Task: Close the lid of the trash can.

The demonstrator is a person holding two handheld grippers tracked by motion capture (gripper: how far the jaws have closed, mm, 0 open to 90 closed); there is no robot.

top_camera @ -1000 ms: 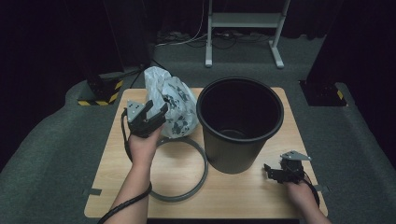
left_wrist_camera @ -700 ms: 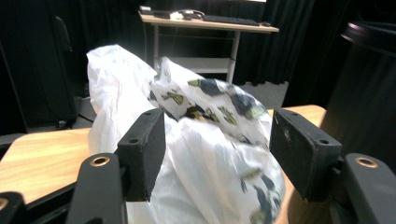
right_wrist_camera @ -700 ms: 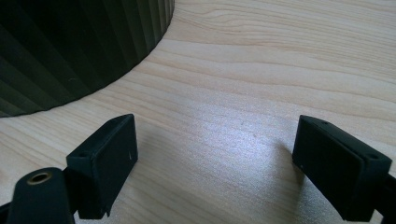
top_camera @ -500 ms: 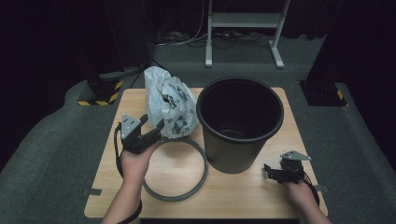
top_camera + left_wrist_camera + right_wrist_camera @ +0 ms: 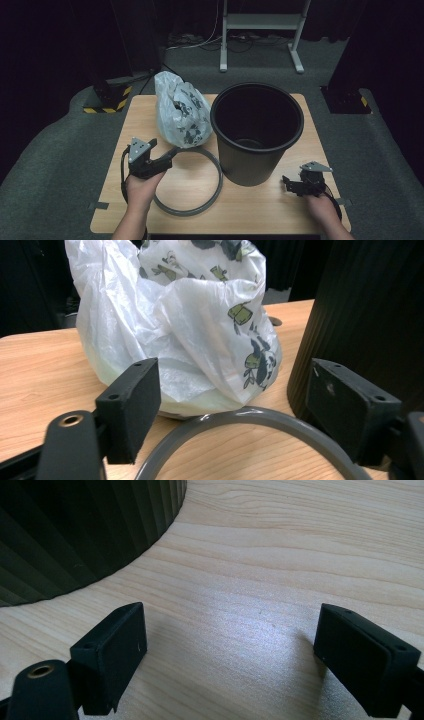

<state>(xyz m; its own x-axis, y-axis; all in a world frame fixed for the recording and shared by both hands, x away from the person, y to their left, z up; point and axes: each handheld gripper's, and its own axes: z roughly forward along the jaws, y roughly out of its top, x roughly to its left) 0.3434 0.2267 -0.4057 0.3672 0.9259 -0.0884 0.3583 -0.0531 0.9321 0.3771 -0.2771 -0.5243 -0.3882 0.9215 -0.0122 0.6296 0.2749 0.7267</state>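
Observation:
A white plastic bag (image 5: 180, 112) with a printed pattern stands on the wooden table (image 5: 260, 210), left of a ribbed black bin (image 5: 257, 130). A grey ring (image 5: 190, 182) lies flat in front of the bag. My left gripper (image 5: 165, 160) hovers open over the ring's left side, short of the bag. In the left gripper view the bag (image 5: 185, 325) sits beyond the jaws, with the ring (image 5: 250, 425) between them and the bin (image 5: 365, 305) at right. My right gripper (image 5: 290, 185) rests open by the bin's base, and the right gripper view has bare table (image 5: 280, 580) between its jaws.
A white metal stand (image 5: 260, 22) is on the floor behind the table. A black post with a yellow-striped base (image 5: 107, 105) stands at the back left. Dark carpet surrounds the table.
My left gripper has drawn back from the bag toward the person and now sits over the ring. The right gripper has not moved.

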